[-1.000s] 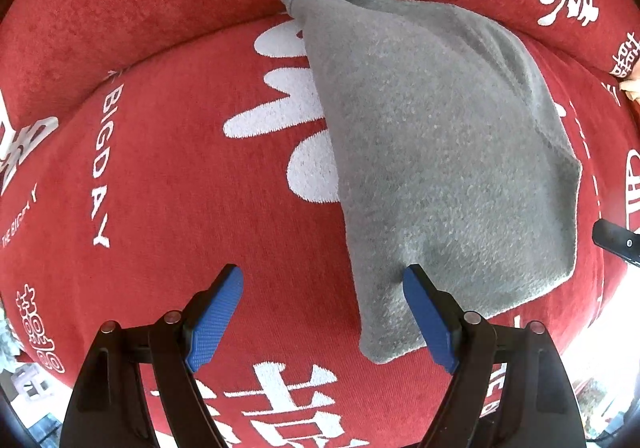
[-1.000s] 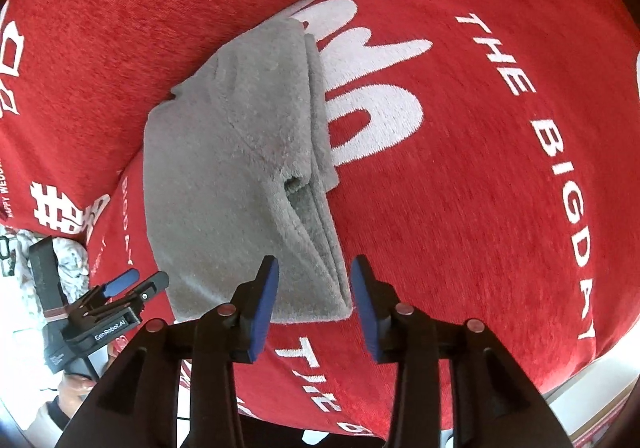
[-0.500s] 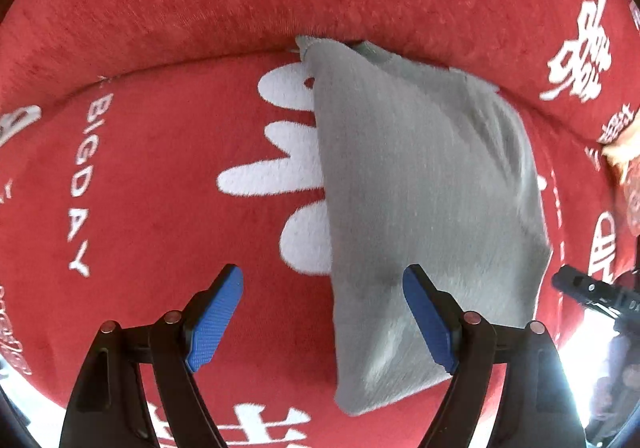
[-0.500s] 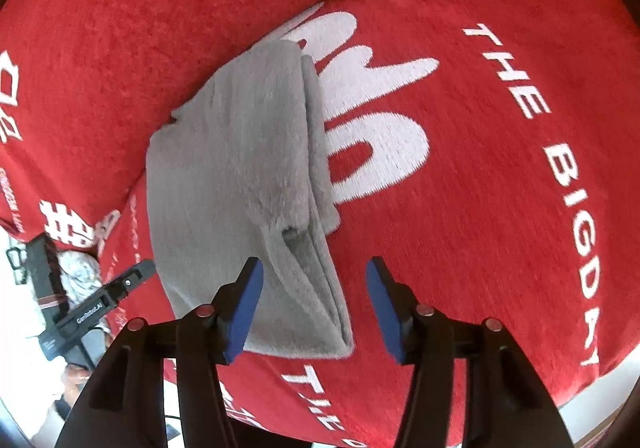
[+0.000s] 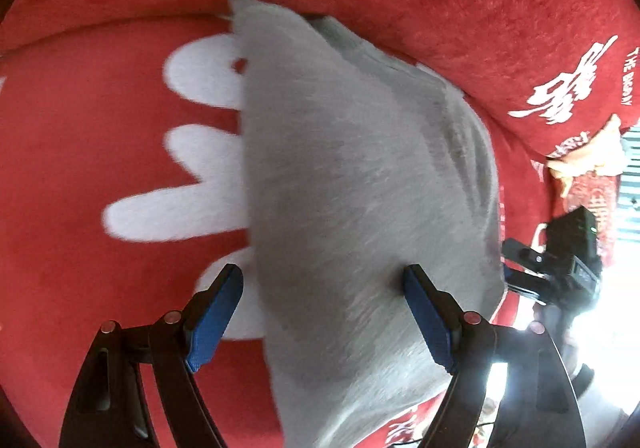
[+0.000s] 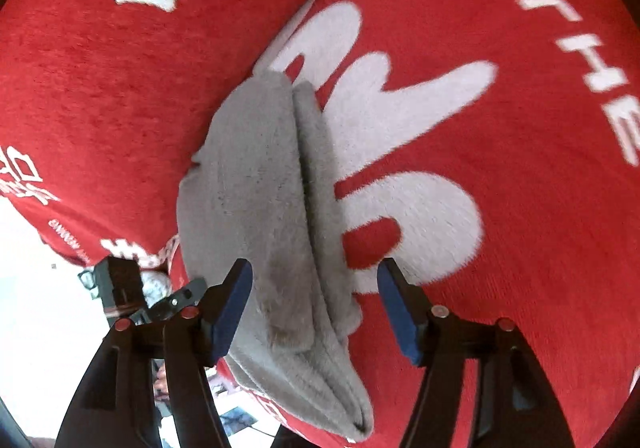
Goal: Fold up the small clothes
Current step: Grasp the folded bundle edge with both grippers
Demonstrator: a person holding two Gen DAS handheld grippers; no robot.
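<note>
Left wrist view: left gripper (image 5: 322, 290) spread wide and empty over the near end of the grey garment (image 5: 360, 207), which lies folded lengthwise on the red blanket (image 5: 100, 167); best to bite the corner through all layers. Right wrist view: right gripper (image 6: 314, 294), jaws just opening, nothing pinched, straddles the garment's layered edge; both ends should lift together to keep the fold square.

A folded grey fleece garment (image 6: 260, 207) lies on a red plush cover with white lettering (image 6: 520, 127), its layered edges running toward the camera. The right gripper (image 6: 316, 300) has just been opening its blue-padded jaws, which straddle the garment's near end without pressing it. The black left gripper (image 6: 160, 304) shows at lower left.
</note>
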